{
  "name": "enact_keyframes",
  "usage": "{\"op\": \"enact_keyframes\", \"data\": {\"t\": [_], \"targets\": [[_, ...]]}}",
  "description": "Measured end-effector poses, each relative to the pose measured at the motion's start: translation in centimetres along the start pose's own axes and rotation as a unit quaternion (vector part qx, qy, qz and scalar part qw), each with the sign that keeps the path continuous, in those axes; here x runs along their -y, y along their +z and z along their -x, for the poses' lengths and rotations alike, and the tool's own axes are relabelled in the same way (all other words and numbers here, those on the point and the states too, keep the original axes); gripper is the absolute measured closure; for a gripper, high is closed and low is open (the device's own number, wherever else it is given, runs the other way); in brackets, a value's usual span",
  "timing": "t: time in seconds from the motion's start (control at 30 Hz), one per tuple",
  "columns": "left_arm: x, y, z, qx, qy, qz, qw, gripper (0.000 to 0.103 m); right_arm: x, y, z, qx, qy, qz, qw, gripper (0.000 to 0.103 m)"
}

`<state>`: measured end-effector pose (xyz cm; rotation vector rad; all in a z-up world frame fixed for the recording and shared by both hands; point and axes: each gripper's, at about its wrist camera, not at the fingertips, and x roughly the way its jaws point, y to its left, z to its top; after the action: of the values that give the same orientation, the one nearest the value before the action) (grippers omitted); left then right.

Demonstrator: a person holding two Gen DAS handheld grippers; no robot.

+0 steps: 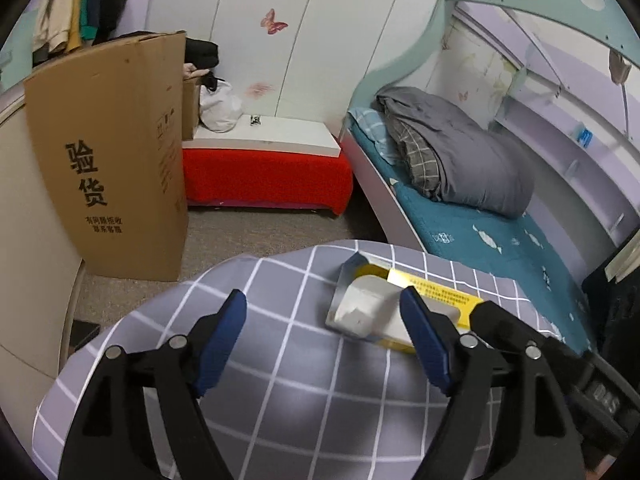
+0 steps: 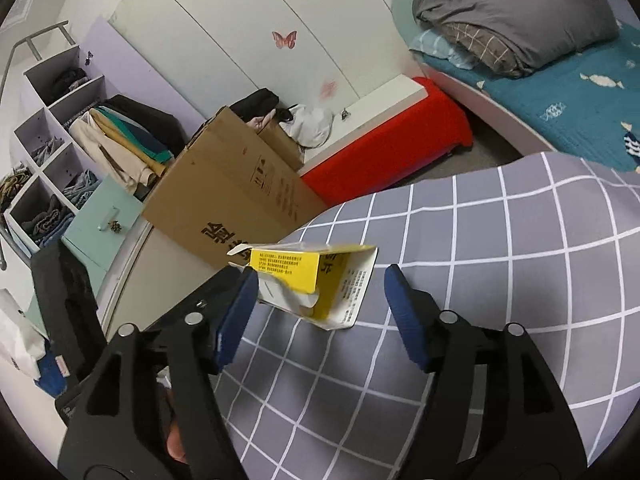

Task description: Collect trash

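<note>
An opened yellow-and-white carton (image 2: 320, 284) lies on the grey checked cloth (image 2: 500, 264) near its edge. It sits between the spread blue pads of the right gripper (image 2: 320, 312), ungripped. The left gripper (image 1: 324, 340) also stands released, its right pad beside the carton (image 1: 368, 308).

A home bedroom: bed (image 1: 460, 216) with folded duvet (image 1: 452, 152), clothes shelves (image 2: 52, 152).

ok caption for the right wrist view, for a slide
Open right gripper poised around an empty yellow box lying on the grey checked cloth.
</note>
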<state>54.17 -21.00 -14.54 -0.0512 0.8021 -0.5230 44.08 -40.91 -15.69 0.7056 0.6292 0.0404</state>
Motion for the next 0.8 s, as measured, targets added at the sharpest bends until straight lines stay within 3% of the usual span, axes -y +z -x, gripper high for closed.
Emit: {"op": "enact_keyframes", "data": {"t": [0.2,0.57,0.67,0.8], "targets": [[0.9,0.5,-1.2,0.003,-0.024,-0.017,0.9996,0.029,0.8,0.1,-0.6,-0.006,-0.005,-0.010,1.000,0.040],[2.0,-0.2,-2.1,-0.028,-0.060,-0.032,0.9973,0.060,0.4,-0.1,-1.3,-0.029,0.035,-0.002,0.999,0.075],[1.9,-0.3,-2.0,-0.029,-0.059,-0.031,0.9974,0.060,0.4,-0.1,-1.3,-0.033,0.036,0.001,0.999,0.086],[1.1,-0.6,-1.3,-0.028,-0.054,-0.017,0.9980,0.058,0.5,-0.1,-1.2,-0.032,0.031,0.001,0.999,0.093]]}}
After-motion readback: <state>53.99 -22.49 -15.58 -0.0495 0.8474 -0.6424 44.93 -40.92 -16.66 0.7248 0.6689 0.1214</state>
